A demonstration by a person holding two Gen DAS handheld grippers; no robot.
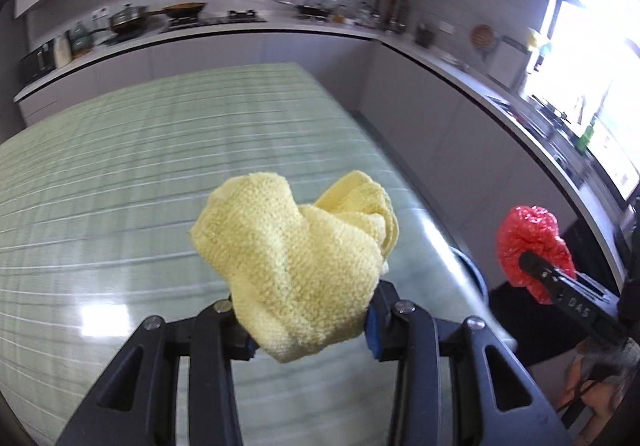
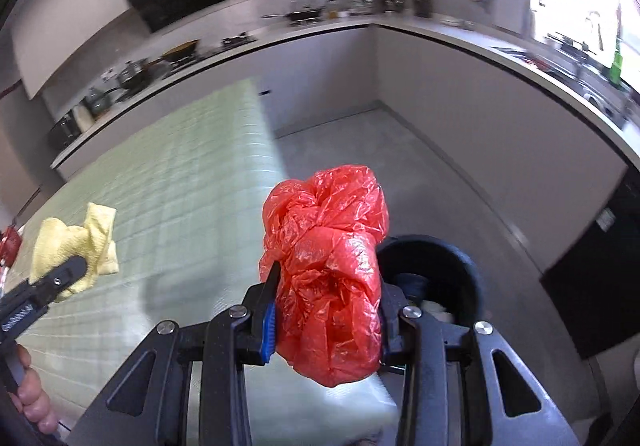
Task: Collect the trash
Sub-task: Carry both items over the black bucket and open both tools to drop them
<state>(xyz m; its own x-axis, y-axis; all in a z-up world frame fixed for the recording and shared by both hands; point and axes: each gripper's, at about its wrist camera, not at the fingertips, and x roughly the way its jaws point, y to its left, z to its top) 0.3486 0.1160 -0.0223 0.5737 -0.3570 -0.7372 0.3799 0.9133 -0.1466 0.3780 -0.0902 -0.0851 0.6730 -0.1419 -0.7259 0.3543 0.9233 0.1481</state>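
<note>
Between right fingers (image 2: 269, 320): red bag (image 2: 326, 266), above bin (image 2: 460, 266).

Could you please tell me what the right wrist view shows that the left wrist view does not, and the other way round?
Only the right wrist view shows the inside of the dark bin on the floor beyond the table's edge, with pale scraps in it, and the hand holding the left gripper.

Only the left wrist view shows the yellow cloth close up, clamped between the left gripper's fingers.

Both show the cloth, the red plastic bag clamped in the right gripper, the green checked table and the kitchen counter.
</note>
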